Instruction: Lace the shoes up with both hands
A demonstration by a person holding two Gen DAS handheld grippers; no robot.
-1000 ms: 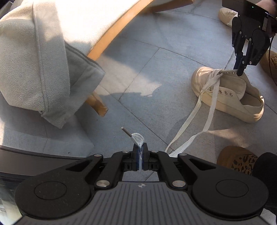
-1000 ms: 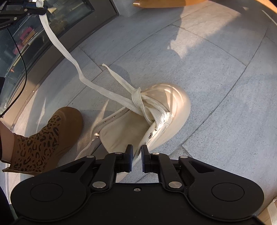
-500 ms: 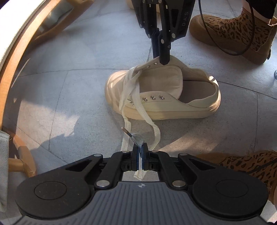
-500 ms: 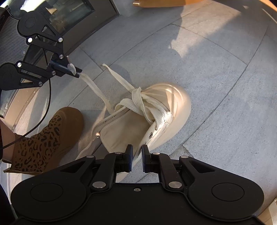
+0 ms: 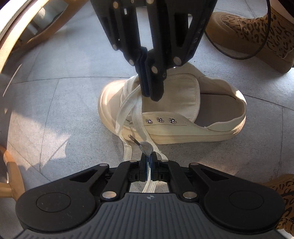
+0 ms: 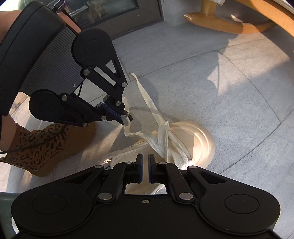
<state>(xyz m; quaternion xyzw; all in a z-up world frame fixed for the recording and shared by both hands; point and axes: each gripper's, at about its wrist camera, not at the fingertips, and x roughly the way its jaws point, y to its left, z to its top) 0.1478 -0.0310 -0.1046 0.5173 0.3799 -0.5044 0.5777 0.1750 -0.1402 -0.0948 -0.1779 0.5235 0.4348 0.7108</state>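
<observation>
A cream canvas shoe (image 5: 183, 128) lies on the paving, toe to the left in the left wrist view. Its white lace (image 5: 136, 114) crosses over the toe end, below three empty eyelets (image 5: 160, 120). My left gripper (image 5: 149, 161) is shut on one lace end, whose aglet (image 5: 132, 137) sticks out past the pads. The right wrist view shows that gripper (image 6: 126, 119) left of the shoe (image 6: 200, 139), the lace (image 6: 165, 139) hanging slack from it. My right gripper (image 5: 152, 95) points down over the tongue beside the lace crossing. Its jaws (image 6: 145, 161) are closing, a narrow slit left, nothing between them.
A person's leopard-print boots stand beside the shoe (image 5: 257, 36) (image 5: 283, 193) (image 6: 46, 147). A black cable (image 5: 238, 57) loops past one boot. A curved wooden chair frame (image 5: 11, 46) (image 6: 229, 23) borders the grey paving. A dark glass-fronted unit (image 6: 119, 11) stands behind.
My left gripper has come down close to the shoe with the lace end, and the lace has gone slack. The right gripper has shifted toward the lace crossing, its gap a little narrower.
</observation>
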